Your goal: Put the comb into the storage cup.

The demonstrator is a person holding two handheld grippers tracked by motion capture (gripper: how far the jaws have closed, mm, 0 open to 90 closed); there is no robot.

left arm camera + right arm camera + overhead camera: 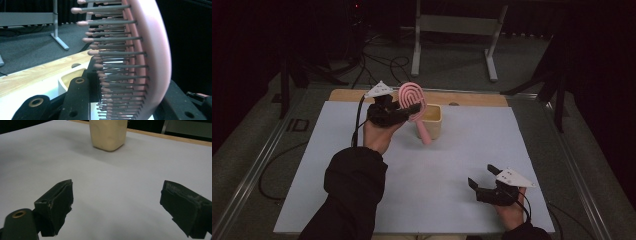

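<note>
A pink hairbrush [413, 100] with grey bristles [117, 67] is held up above the table, its handle [423, 132] slanting down in front of a cream square cup [434, 120]. My left gripper [404, 111] is shut on the brush head, whose pink back [155, 55] rises between the jaws in the left gripper view. The cup [71, 78] sits just beyond it. My right gripper [481, 176] rests low at the table's near right, open, nothing between its fingers [56, 202]. The cup [108, 133] stands ahead of it.
A white sheet [362, 190] covers the table, with a wooden strip [472, 98] along the far edge. A metal frame stand [457, 30] and cables [382, 62] lie on the floor beyond. Rails run along both table sides.
</note>
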